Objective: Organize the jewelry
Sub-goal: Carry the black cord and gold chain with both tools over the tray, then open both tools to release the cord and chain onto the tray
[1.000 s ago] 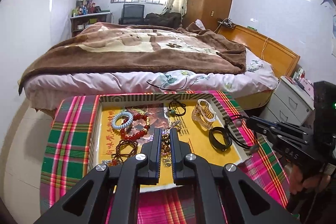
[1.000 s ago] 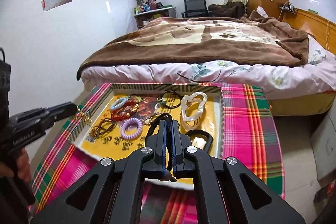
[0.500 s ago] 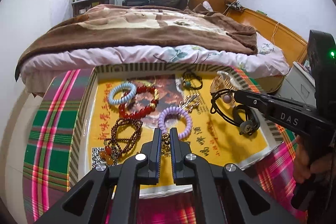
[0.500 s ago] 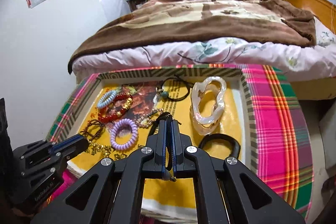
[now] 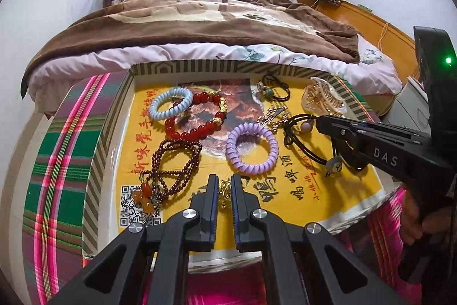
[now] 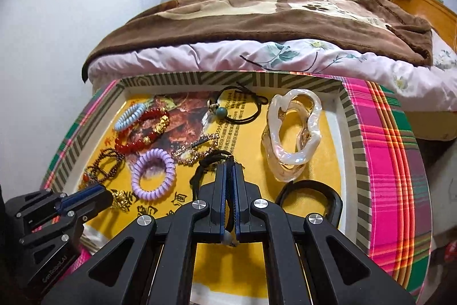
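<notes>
Crowded tray [image 5: 120, 116]: purple coil band [image 5: 252, 149] just ahead of left gripper [image 5: 222, 185], red bead bracelet [image 5: 197, 116] and pearly hair claw [image 6: 291, 130] beyond. Both tilted steeply down; left gripper nipped shut on gold charm [image 5: 225, 192], right gripper [image 6: 230, 170] clamped on black cord hair tie [image 6: 200, 173]. Cord's bead half hidden between fingers.

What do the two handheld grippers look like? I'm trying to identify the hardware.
Both are matte black plastic. The left gripper and right gripper have straight parallel fingers with blue ribbed pads, angular linkage arms and silver pivot screws. The right one's side reads "DAS", with a green light on its body. The left one's side carries small white lettering.
</notes>
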`<state>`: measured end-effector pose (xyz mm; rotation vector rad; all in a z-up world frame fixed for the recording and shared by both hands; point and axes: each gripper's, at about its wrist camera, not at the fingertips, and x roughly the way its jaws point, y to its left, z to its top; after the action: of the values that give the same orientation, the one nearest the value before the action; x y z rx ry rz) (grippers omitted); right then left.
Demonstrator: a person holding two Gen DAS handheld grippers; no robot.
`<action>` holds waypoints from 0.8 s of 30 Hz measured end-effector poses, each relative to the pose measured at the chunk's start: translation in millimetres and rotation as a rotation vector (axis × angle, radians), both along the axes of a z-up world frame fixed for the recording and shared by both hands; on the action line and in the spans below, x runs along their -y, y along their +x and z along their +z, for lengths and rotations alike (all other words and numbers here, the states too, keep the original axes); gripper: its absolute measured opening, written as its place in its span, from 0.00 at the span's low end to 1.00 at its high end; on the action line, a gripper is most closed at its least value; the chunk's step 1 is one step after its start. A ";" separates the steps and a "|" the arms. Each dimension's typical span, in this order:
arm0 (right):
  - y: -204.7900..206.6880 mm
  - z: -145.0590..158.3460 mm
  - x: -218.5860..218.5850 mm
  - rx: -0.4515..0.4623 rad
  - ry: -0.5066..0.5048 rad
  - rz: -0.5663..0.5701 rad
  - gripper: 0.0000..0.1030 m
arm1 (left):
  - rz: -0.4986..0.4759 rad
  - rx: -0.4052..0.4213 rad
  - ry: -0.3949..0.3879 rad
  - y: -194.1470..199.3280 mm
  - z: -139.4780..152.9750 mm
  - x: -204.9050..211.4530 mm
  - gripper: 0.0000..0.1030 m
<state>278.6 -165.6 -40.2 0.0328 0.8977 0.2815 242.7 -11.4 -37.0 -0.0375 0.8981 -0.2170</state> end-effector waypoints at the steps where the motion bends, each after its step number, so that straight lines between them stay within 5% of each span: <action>1: -0.4 -0.5 -1.5 0.002 -0.006 0.006 0.04 | -0.001 0.000 0.005 -0.2 -1.3 0.2 0.07; 6: -0.6 -1.6 -6.1 0.018 -0.063 0.012 0.04 | 0.011 -0.022 0.002 1.9 -5.8 -1.3 0.09; 11: -1.5 -1.6 -5.4 0.027 -0.071 0.019 0.06 | 0.016 -0.019 -0.001 1.4 -5.8 -2.4 0.35; 13: -2.8 -0.6 -5.9 0.033 -0.073 0.022 0.08 | 0.018 -0.015 0.000 0.8 -4.6 -2.3 0.36; 21: -7.9 5.4 -9.4 0.055 -0.069 0.027 0.17 | 0.024 -0.025 -0.006 0.3 -4.2 -3.8 0.49; 24: -11.7 8.6 -10.2 0.062 -0.063 0.031 0.31 | 0.025 -0.020 -0.005 -2.8 -1.5 -3.6 0.52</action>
<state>266.9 -155.4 -31.6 -0.0481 0.8460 0.2815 240.0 -7.8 -38.5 -0.0559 0.9163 -0.1960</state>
